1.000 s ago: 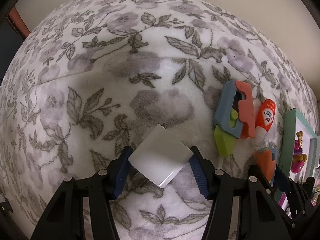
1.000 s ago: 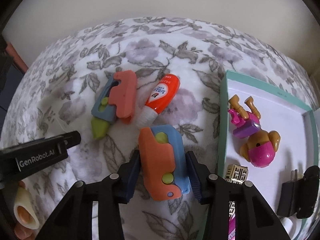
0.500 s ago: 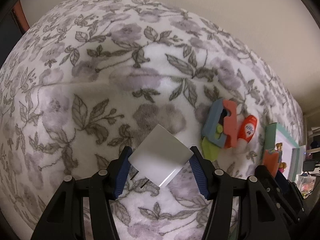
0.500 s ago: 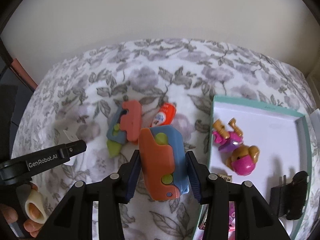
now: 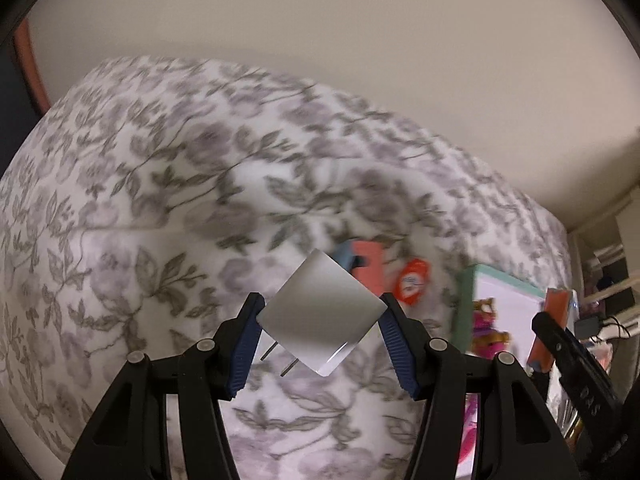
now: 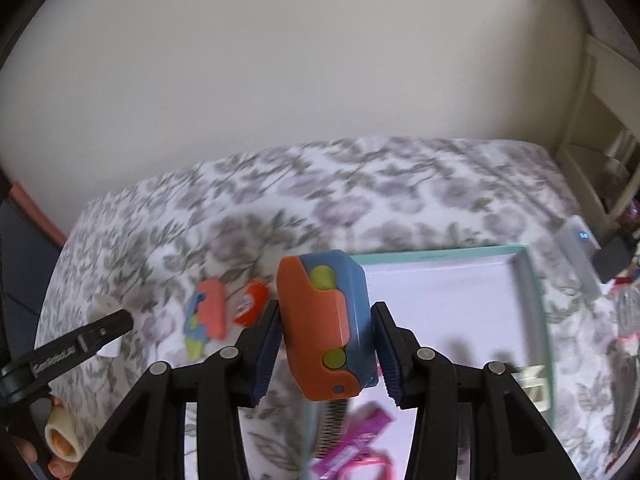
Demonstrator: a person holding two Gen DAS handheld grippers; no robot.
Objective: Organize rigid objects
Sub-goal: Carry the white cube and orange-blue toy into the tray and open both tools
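My left gripper (image 5: 322,332) is shut on a white plug adapter (image 5: 322,314), held cornerwise with its two prongs pointing down-left, well above the floral blanket (image 5: 160,208). My right gripper (image 6: 326,340) is shut on an orange and blue toy block with green buttons (image 6: 326,324), raised over the left end of the teal-rimmed white tray (image 6: 440,251). That same gripper shows at the right edge of the left wrist view with the orange and blue toy block (image 5: 550,328). On the blanket lie a second orange and blue toy (image 6: 210,314) and an orange tube (image 6: 251,304).
The tray (image 5: 464,304) holds a pink doll figure (image 5: 486,330); pink items (image 6: 352,448) lie at its near end. A wall rises behind the bed. A white device (image 6: 576,240) and cream furniture (image 6: 600,128) stand at the right. A person's fingers (image 6: 60,440) grip the left tool.
Both grippers have risen with their objects still held, so the bed looks smaller and more wall shows. The right gripper has shifted right, from over the blanket to over the tray's edge.
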